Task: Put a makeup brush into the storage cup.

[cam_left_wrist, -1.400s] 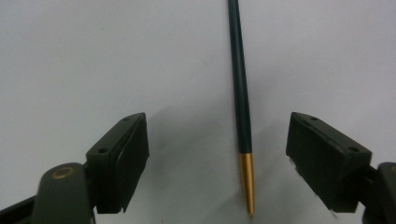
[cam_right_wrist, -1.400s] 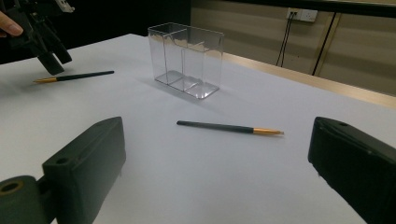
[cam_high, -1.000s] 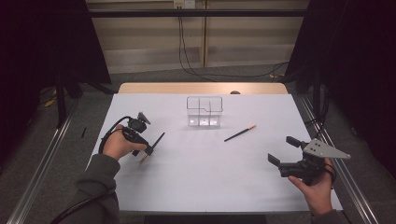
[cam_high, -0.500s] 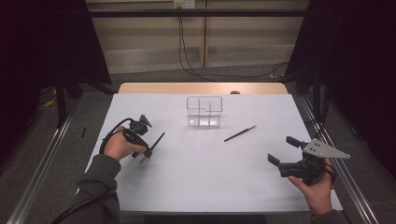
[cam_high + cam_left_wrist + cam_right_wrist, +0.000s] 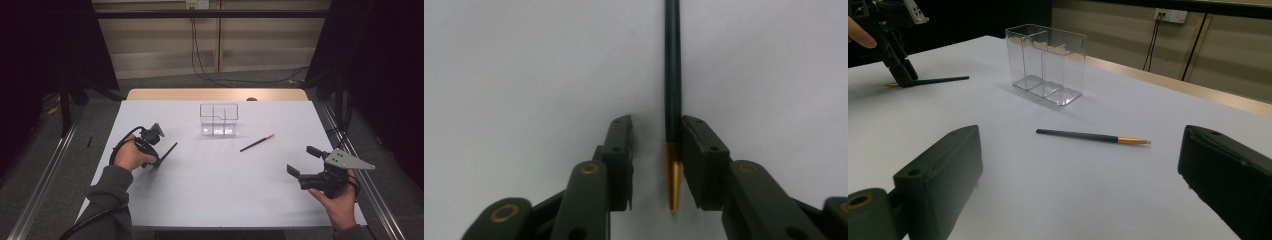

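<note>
Currently, the left gripper (image 5: pixel 656 160), jaws just closing, brackets a black pencil (image 5: pixel 672 90) without pinching; the right gripper (image 5: pixel 306 161) stands spread. Both pencils remain outside the clear organizer (image 5: pixel 219 120).

No text, label, brand, number or sign can be read on anything here.

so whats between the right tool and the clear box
One black pencil with a gold tip lies flat on the white table, in the stretch between the right tool and the clear box; the right gripper view shows it best.
</note>
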{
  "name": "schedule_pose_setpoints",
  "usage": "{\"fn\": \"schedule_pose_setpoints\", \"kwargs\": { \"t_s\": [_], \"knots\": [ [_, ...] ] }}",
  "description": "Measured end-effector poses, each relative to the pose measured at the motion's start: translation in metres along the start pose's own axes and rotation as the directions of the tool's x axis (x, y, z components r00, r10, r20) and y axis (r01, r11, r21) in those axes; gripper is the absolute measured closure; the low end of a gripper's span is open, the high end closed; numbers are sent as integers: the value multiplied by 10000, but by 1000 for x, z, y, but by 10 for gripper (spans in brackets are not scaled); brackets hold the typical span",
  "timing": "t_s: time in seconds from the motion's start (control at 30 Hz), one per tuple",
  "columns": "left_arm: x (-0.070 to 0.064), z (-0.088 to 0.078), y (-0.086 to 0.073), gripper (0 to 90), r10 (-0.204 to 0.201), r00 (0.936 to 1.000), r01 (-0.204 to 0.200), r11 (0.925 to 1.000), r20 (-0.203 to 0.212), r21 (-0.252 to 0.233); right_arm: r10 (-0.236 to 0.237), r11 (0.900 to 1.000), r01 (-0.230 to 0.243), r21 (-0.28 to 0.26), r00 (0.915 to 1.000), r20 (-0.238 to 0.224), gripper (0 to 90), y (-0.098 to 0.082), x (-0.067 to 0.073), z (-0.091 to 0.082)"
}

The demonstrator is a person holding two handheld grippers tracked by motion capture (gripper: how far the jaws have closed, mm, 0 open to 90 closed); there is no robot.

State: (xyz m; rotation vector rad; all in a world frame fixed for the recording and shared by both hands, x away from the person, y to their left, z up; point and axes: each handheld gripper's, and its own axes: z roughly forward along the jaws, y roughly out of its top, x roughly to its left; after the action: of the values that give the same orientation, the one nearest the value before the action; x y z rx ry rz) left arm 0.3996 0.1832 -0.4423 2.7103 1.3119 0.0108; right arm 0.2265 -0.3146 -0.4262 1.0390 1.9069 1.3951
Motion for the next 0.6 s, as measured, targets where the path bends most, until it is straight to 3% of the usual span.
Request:
{"fn": "schedule_pose_setpoints", "kwargs": {
  "t_s": [0.2,0.33,0.4,0.6],
  "knots": [
    [1,1,-2,726,-118,9999,118,9999,-65,-114,-15,10000,15,4,10000,11,36,0,-1,0],
    [5,1,-3,807,67,10000,-68,9998,-31,-175,-35,10000,35,12,10000,-32,36,1,0,0],
    [6,1,-4,835,-56,10000,56,9997,19,-217,-79,10000,79,60,10000,-8,36,1,0,0],
    [4,1,-2,837,148,9999,-148,9999,-44,-87,-100,9999,100,70,9999,-50,35,0,-1,1]
  ]
}}
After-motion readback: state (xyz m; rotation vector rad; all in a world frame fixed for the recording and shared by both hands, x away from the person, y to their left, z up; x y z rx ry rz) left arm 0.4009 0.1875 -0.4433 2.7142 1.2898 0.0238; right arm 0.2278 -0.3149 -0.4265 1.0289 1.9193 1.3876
